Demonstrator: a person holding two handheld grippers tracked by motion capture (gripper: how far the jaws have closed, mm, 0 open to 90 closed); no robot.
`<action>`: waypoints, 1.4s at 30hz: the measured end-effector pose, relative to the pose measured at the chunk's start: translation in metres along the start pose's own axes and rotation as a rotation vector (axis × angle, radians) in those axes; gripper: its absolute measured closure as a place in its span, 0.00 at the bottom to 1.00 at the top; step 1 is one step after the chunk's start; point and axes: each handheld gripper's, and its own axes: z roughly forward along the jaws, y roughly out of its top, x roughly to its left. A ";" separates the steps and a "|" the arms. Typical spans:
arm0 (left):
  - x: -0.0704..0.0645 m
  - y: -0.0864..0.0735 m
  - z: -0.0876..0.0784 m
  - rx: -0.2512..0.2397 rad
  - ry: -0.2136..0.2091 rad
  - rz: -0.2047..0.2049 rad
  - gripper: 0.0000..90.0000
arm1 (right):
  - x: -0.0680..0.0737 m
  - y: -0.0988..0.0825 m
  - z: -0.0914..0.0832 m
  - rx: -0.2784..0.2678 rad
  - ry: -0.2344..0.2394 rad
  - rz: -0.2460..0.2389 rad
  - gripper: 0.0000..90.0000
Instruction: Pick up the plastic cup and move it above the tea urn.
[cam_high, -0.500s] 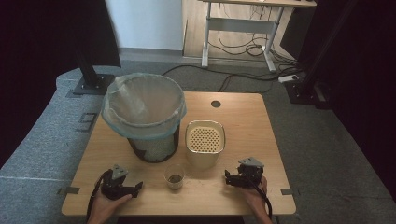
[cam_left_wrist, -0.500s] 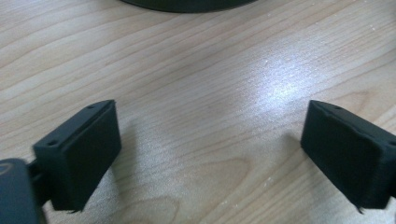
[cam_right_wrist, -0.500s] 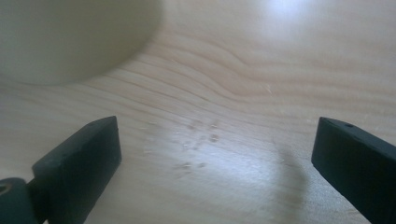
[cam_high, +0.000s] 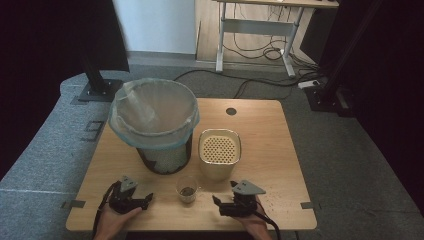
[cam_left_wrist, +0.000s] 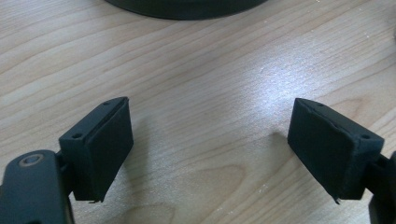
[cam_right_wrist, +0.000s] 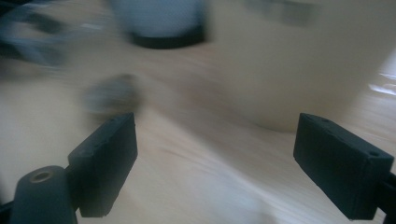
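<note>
My left gripper (cam_high: 148, 201) and right gripper (cam_high: 216, 201), jaws apart, empty, flank the small clear cup (cam_high: 187, 189); probably light, slippery, tippable; I would grasp its sidewall midway.

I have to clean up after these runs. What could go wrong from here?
The cup is small, clear and holds dark bits; a careless nudge from the open right claw could tip it and scatter them on the table. The cream container stands close behind it, so a wide approach may bump that too.
</note>
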 end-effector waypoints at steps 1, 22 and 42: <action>-0.001 0.000 0.000 -0.003 -0.001 0.003 0.15 | 0.006 0.002 0.004 0.001 0.040 -0.005 0.16; 0.000 -0.001 0.000 -0.007 -0.013 0.014 0.16 | 0.063 0.037 0.076 -0.082 0.193 -0.164 0.43; 0.001 0.000 0.001 -0.004 -0.009 0.013 0.15 | -0.011 0.134 -0.054 -0.298 0.064 -0.107 0.45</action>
